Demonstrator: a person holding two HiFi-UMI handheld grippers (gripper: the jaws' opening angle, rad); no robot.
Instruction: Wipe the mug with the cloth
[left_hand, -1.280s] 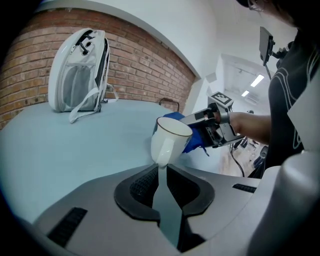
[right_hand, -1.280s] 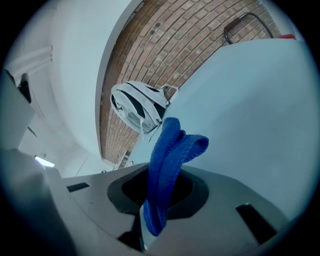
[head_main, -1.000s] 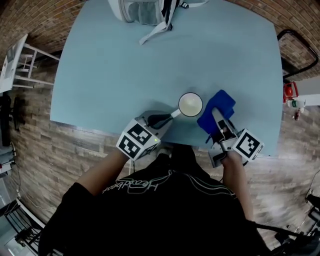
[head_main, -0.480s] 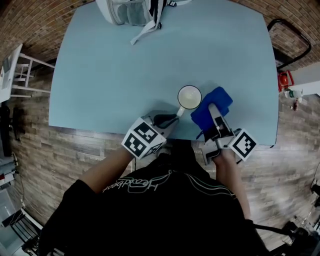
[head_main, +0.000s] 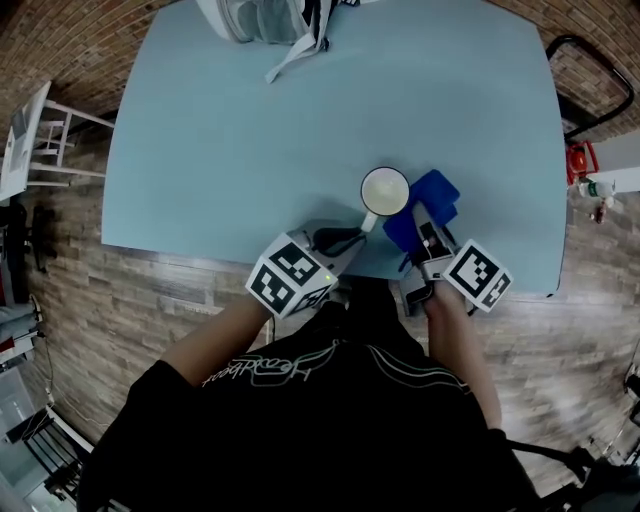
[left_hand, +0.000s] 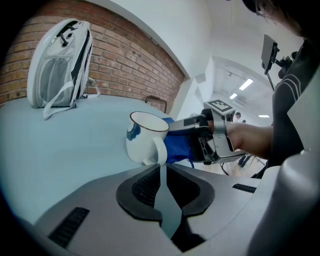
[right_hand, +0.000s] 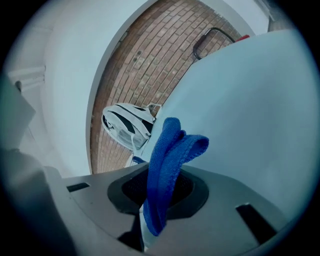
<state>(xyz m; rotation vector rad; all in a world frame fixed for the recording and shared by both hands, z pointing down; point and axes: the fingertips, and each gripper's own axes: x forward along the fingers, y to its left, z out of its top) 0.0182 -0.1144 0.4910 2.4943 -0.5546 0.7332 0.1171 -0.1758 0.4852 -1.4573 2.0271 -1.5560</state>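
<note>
Our left claw (head_main: 350, 233) pinches the handle of the upright mug (head_main: 384, 190); the handle points back at it. Our right claw (head_main: 421, 228) clamps the cloth (head_main: 432, 193) just right of the mug. A backpack (head_main: 262, 18) sits far across the table (head_main: 220, 130).

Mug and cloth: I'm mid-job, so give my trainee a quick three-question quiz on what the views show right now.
1. True or false: the left gripper grips the mug by its handle.
2. What is clamped in the right gripper? A: a sponge. B: a blue cloth. C: nothing.
3. Fill in: at the far edge of the table lies a ____.

Key: 1 true; 2 B; 3 backpack.
</note>
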